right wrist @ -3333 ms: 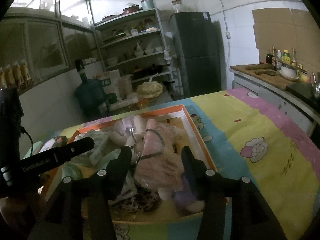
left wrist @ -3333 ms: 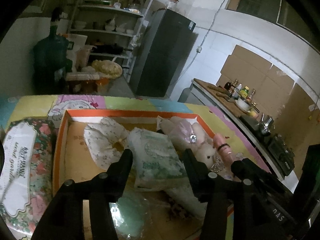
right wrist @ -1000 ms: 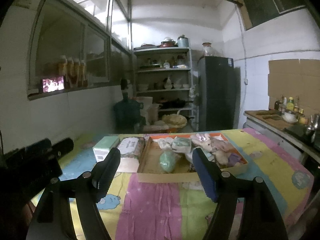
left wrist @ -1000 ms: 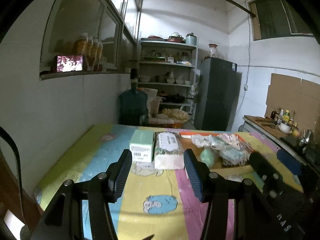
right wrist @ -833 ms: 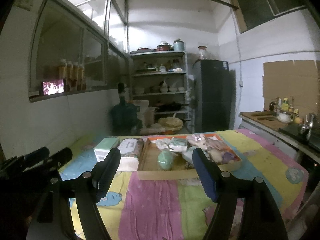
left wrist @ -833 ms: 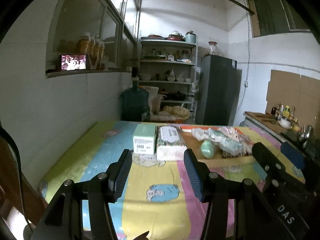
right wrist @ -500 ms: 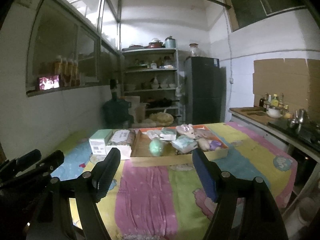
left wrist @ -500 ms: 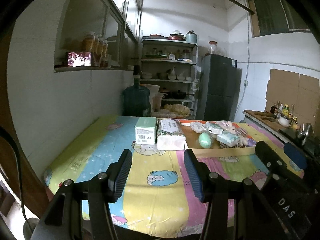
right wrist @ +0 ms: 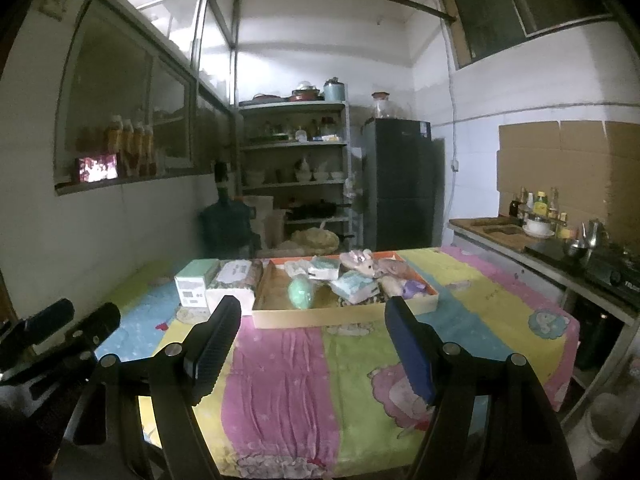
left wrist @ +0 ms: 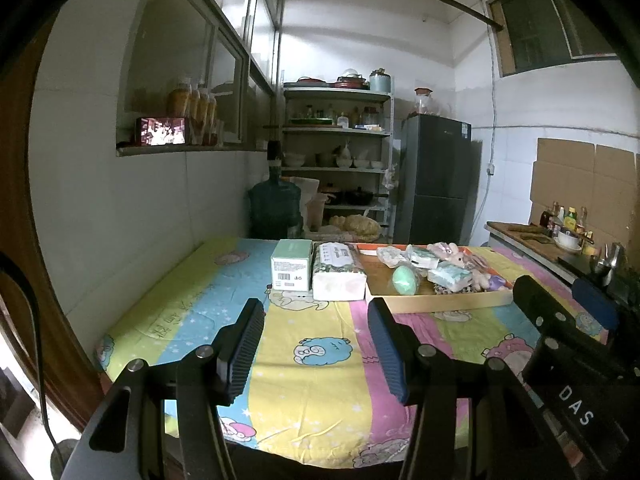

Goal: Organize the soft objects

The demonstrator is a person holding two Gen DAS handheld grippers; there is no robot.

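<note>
A shallow cardboard tray (left wrist: 440,303) (right wrist: 320,316) sits far back on the table, holding a green egg-shaped toy (left wrist: 405,279) (right wrist: 301,290), tissue packs (right wrist: 354,285), a pink plush rabbit (right wrist: 362,260) and other soft things. Left of the tray lie a floral tissue pack (left wrist: 338,270) (right wrist: 234,276) and a mint green box (left wrist: 291,264) (right wrist: 195,284). My left gripper (left wrist: 316,346) is open and empty, well short of the table's near edge. My right gripper (right wrist: 312,346) is open wider, also empty, and it shows at the right of the left wrist view (left wrist: 560,320).
The table wears a bright cartoon-print cloth (left wrist: 320,360) (right wrist: 288,380). Behind it stand a water jug (left wrist: 275,204), open shelves with dishes (left wrist: 336,168) and a dark fridge (left wrist: 434,178). A counter with bottles and a stove (right wrist: 560,240) runs along the right wall.
Both grippers have drawn back from the tray, leaving the soft things in it. The whole table now shows, with its near edge in view. Neither gripper's opening changed.
</note>
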